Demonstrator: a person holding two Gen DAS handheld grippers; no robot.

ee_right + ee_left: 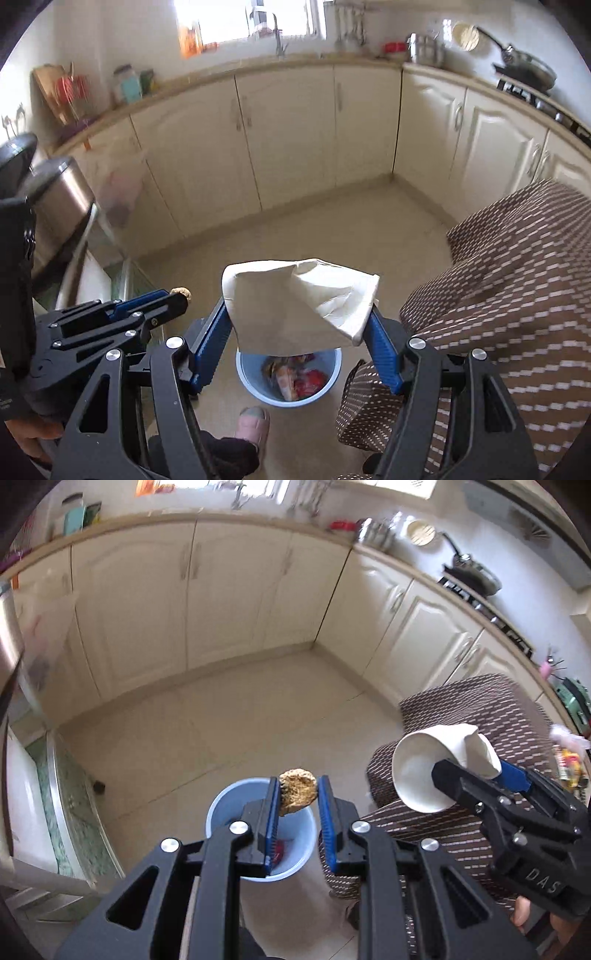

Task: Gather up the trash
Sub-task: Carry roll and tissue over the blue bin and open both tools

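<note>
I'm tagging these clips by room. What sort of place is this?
A home kitchen, most likely. Cream cabinets run under an L-shaped countertop, a tap stands below the window, and a frying pan sits on the stove. A blue bin stands on the tiled floor.

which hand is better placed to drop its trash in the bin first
Left, probably. The left tool holds the brown biscuit piece directly over the blue bin. The right tool holds the paper cup just short of it.
</note>
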